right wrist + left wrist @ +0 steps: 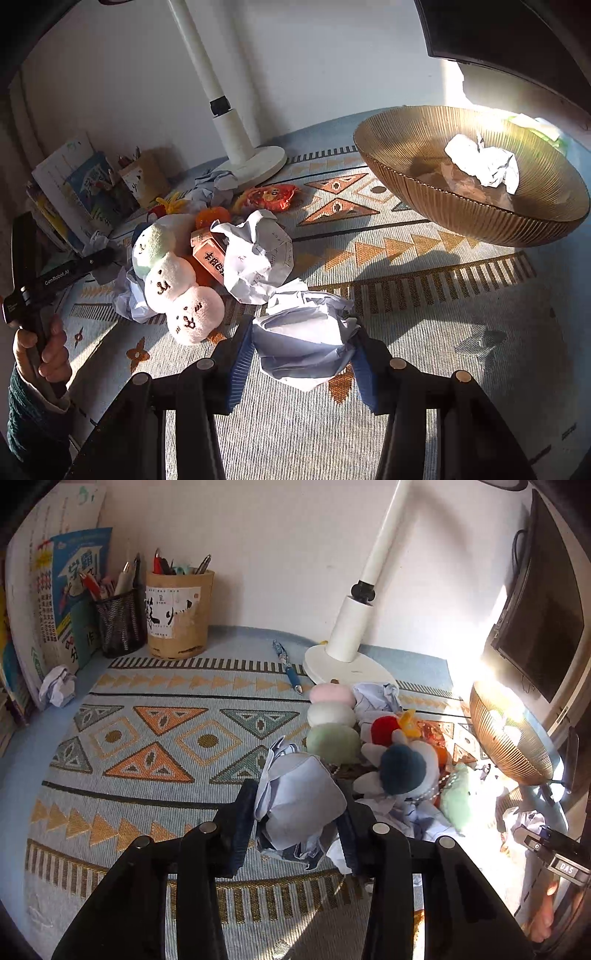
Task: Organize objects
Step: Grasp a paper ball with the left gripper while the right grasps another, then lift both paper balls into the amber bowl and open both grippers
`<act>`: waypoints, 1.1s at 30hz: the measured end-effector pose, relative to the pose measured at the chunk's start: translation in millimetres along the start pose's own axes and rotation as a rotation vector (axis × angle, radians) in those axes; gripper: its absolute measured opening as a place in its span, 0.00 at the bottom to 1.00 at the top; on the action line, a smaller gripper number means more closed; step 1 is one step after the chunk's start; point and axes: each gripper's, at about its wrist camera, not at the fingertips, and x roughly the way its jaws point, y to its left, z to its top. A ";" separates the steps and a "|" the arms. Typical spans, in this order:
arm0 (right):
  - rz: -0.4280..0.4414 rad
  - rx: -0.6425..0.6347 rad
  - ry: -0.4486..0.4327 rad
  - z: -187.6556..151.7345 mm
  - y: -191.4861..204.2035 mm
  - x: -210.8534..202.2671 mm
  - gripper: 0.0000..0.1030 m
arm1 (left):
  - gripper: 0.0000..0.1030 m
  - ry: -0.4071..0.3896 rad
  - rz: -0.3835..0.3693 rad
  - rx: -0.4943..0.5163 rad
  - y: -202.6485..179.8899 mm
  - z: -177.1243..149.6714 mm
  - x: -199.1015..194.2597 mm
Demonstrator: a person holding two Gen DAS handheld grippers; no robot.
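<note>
Left tool (300, 823) pinches a crumpled paper ball (301, 812) above the patterned tabletop (147, 738); right tool (303, 350) pinches another paper wad (303, 339), the ribbed bowl (424, 199) at two o'clock.

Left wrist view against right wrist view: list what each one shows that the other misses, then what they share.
Only the left wrist view: the mesh pen holder, a blue pen, and the left gripper shut on a paper ball.
Only the right wrist view: the paper wad inside the bowl, and the right gripper shut on another paper ball.
Both: lamp, dango plush.
</note>
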 end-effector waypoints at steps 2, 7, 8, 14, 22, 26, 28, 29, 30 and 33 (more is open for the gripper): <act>-0.006 -0.007 -0.036 3.8 -0.1 -17.5 0.46 | 0.37 -0.042 -0.039 0.010 -15.4 6.5 -18.1; -0.037 0.012 -0.175 25.1 -14.5 -73.5 0.46 | 0.37 -0.121 -0.157 0.094 -81.8 25.3 -45.4; -0.045 0.023 -0.205 29.4 -20.0 -85.0 0.46 | 0.37 -0.132 -0.190 0.106 -97.2 28.1 -48.1; -0.181 0.119 -0.367 55.3 -56.9 -128.5 0.47 | 0.37 -0.103 -0.331 0.109 -193.8 42.1 -23.1; -0.269 0.234 -0.312 79.3 -112.3 -97.9 0.47 | 0.39 -0.037 -0.345 0.187 -289.0 47.7 41.1; -0.255 0.245 -0.259 80.8 -124.9 -76.8 0.64 | 0.66 0.028 -0.351 0.203 -306.1 43.6 69.2; -0.271 0.253 -0.279 75.0 -128.1 -76.7 0.67 | 0.73 0.044 -0.352 0.189 -305.6 41.9 74.1; -0.267 0.250 -0.279 72.9 -128.7 -77.1 0.67 | 0.74 0.044 -0.362 0.182 -302.5 40.8 74.5; -0.263 0.251 -0.280 69.9 -129.4 -78.2 0.67 | 0.74 0.049 -0.366 0.179 -299.3 39.5 73.6; -0.262 0.238 -0.293 59.8 -123.8 -83.9 0.67 | 0.74 0.047 -0.370 0.171 -286.5 34.1 64.0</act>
